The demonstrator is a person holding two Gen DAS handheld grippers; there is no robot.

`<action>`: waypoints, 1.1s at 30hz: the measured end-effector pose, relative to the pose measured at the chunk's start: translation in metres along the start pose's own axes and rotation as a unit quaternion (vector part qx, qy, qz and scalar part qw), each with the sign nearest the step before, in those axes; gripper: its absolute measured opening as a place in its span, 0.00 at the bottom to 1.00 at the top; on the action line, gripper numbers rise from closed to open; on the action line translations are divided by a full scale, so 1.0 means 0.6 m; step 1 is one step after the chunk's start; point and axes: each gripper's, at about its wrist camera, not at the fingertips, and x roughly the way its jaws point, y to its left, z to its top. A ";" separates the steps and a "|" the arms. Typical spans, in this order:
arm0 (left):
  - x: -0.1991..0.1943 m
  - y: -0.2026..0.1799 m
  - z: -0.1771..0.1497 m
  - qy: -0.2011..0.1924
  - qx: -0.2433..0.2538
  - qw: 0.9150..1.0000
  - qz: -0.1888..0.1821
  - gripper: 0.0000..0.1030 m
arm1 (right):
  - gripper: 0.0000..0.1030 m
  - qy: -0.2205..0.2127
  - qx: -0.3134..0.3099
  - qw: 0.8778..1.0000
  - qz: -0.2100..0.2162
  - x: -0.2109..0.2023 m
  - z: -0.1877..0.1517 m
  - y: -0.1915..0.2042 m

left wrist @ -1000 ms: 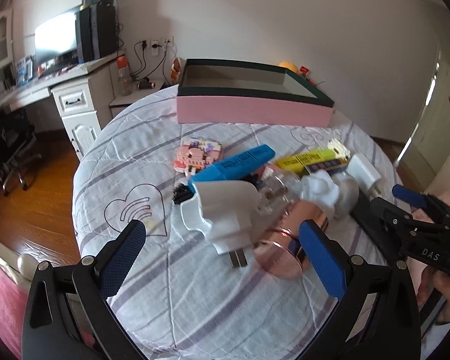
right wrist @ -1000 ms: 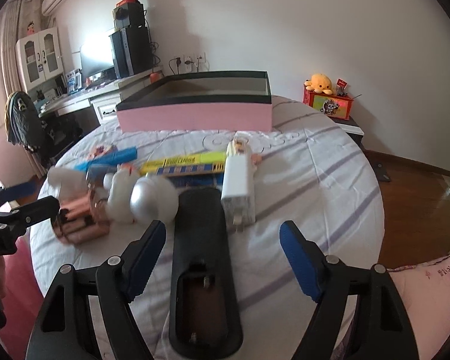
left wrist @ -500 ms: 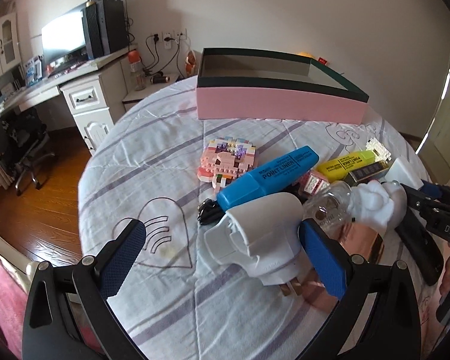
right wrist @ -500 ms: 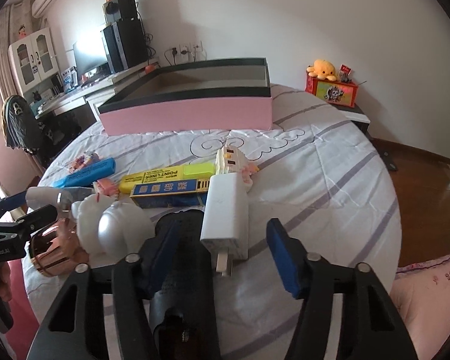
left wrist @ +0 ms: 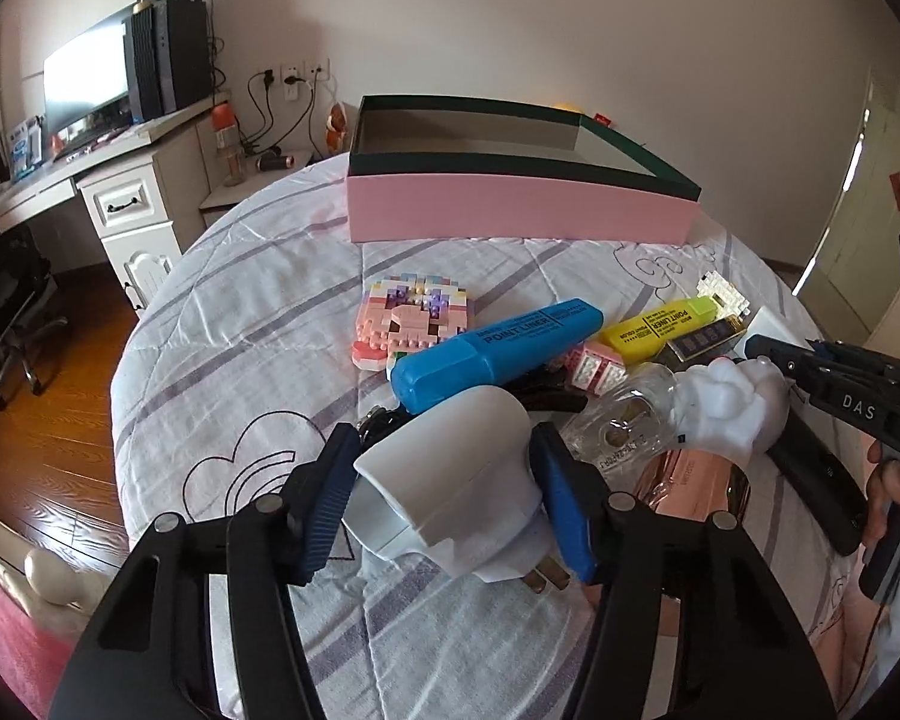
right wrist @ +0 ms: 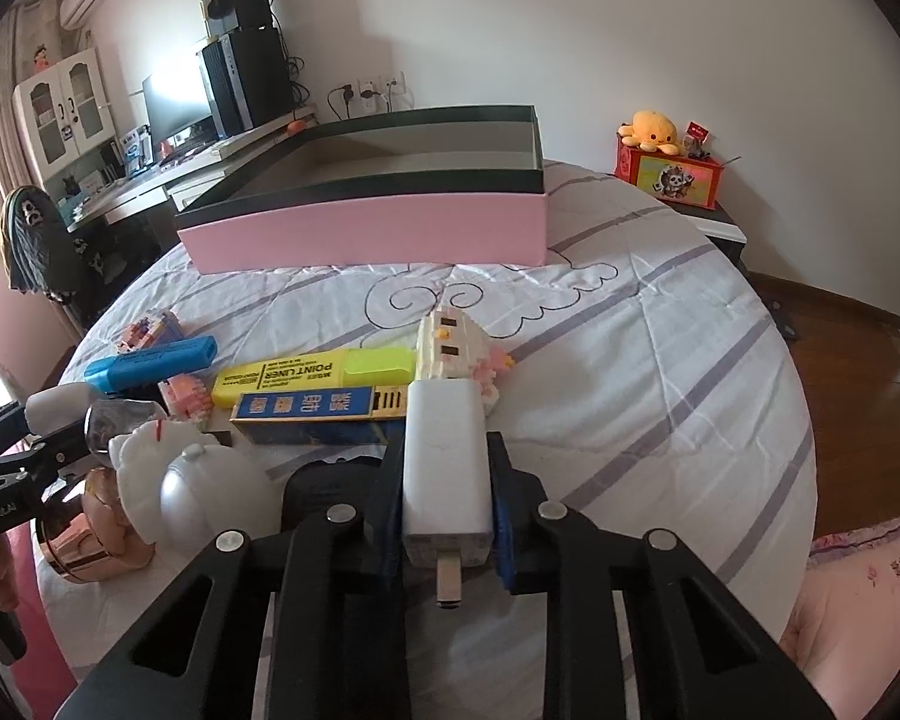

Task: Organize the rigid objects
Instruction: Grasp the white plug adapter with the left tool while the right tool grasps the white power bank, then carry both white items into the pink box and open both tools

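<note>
Gripping: left fingers [left wrist: 324, 501] round a bulky plug adapter [left wrist: 450, 480], right fingers [right wrist: 384, 504] round a slim charger [right wrist: 447, 468].

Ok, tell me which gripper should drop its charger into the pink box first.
Right, probably. The right gripper is shut on the slim white charger, with a mostly open path to the pink box. The left gripper grips the bulky white adapter behind the blue highlighter.

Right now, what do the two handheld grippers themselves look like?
Both are black plastic frames with silver screw heads. The left gripper and the right gripper each end in two fingers padded in ribbed blue. Seen from the left wrist, the right one's side carries white letters, DAS. No cables are visible.
</note>
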 end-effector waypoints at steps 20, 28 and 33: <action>-0.050 -0.002 0.024 -0.037 0.022 0.999 0.007 0.55 | 0.23 -0.025 -0.020 0.999 -0.022 -0.043 0.012 0.018; -0.071 -0.008 0.038 -0.053 0.030 0.998 0.000 0.55 | 0.23 -0.037 -0.028 0.999 -0.024 -0.063 0.021 0.026; -0.079 -0.013 0.050 -0.061 0.035 0.998 0.001 0.55 | 0.23 -0.042 -0.033 0.998 -0.023 -0.072 0.026 0.032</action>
